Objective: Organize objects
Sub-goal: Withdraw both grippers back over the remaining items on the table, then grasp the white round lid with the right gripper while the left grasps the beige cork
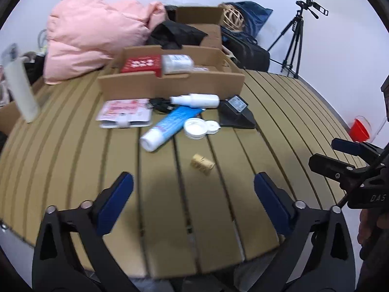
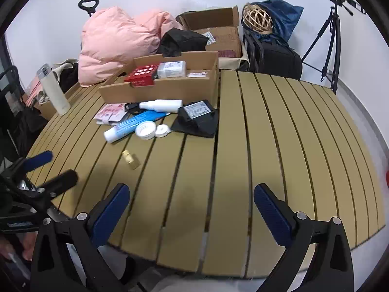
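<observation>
Nearest my left camera, the left gripper (image 1: 193, 182) hangs over the slatted tan wooden table (image 1: 73, 160) with its blue-padded fingers (image 1: 116, 202) spread wide and nothing between them. My right gripper (image 2: 191, 194) sits the same way over bare slats, its blue pads wide apart and empty.

Just ahead of the left gripper lies a small pale yellow ridged block (image 1: 203, 165), alone on the slats. Beyond it I see a cluster of loose items: a white and blue squeeze tube (image 1: 167, 127) lying at an angle, a round white lid (image 1: 194, 127) touching a smaller white round container (image 1: 212, 127), and a black wedge-shaped power adapter with a white label (image 1: 237, 112) just to the right of them. A white spray bottle (image 1: 197, 100) lies on its side behind the tube, next to a coiled black cable (image 1: 159, 104). To the left lies a flat pink and white packet (image 1: 125, 113).

Behind the cluster stands an open brown cardboard tray (image 1: 170, 86), holding a red patterned box (image 1: 142, 65) and a white labelled pack (image 1: 177, 62) side by side. A tall cream cylindrical flask (image 1: 20, 87) stands near the table's left edge. Past the table lie a pink puffy jacket (image 1: 90, 31) and a black tripod (image 1: 294, 39).
</observation>
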{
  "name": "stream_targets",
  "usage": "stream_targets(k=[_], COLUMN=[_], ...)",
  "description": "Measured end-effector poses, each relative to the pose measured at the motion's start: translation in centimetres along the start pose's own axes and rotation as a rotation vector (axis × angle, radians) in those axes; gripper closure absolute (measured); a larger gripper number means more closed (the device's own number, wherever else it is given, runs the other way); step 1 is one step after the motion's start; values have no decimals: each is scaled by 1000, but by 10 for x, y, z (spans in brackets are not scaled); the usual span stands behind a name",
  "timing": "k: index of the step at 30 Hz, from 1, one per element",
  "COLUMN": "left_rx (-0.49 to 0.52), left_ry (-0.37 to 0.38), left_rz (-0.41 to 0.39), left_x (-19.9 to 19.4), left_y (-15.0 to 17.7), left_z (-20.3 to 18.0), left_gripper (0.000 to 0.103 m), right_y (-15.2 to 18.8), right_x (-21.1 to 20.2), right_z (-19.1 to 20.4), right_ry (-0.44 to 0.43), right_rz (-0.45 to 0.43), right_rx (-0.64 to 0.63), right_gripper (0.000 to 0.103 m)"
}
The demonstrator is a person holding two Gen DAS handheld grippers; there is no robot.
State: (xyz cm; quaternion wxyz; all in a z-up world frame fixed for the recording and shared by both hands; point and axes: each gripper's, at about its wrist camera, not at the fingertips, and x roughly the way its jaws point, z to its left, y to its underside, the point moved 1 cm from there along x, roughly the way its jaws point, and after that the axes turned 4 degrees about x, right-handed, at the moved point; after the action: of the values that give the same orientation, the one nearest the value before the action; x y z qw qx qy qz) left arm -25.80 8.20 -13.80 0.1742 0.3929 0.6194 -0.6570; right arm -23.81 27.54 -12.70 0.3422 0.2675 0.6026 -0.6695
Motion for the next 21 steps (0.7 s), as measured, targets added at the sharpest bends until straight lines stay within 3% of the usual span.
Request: stream_targets(k=[3, 5, 7, 9, 10, 11, 12, 13, 16, 19, 21], left_rx=[-21, -36, -49, -50, -57, -84, -122, -145, -112, -159, -225], left_ry=[12, 19, 19, 24, 38, 79, 116, 128, 44, 39, 83], left_rz=[21, 39, 61, 93, 121, 120, 111, 103, 70, 113, 129], left_x=[27, 41, 55, 64, 69, 68, 65, 62, 58, 64, 64], left_y=[-6, -9, -10, -6, -3, -1, -1, -1, -3, 0, 3], left_z=[-1, -1, 0, 1, 4, 8, 13, 18, 25, 37, 47], left_gripper=[24, 28, 36, 65, 67, 77, 100, 103, 103, 103, 103], right_y=[-8, -13, -18, -21, -23, -25, -27, -29, -40, -54, -60], right_x=[15, 26, 37, 47, 53, 59, 64, 69, 89, 117, 133], right_z=[-10, -11, -8, -4, 0, 5, 9, 15, 37, 58, 65], right_ry=[4, 7, -1, -15, -28, -46, -56, -71, -126, -170, -178], right_rz=[20, 36, 47, 59, 65, 73, 77, 81, 83, 98, 118], right_rx=[8, 2, -10, -24, -34, -48, -56, -70, -143, -226, -250], right_gripper=[0, 1, 7, 13, 22, 27, 34, 35, 37, 44, 48])
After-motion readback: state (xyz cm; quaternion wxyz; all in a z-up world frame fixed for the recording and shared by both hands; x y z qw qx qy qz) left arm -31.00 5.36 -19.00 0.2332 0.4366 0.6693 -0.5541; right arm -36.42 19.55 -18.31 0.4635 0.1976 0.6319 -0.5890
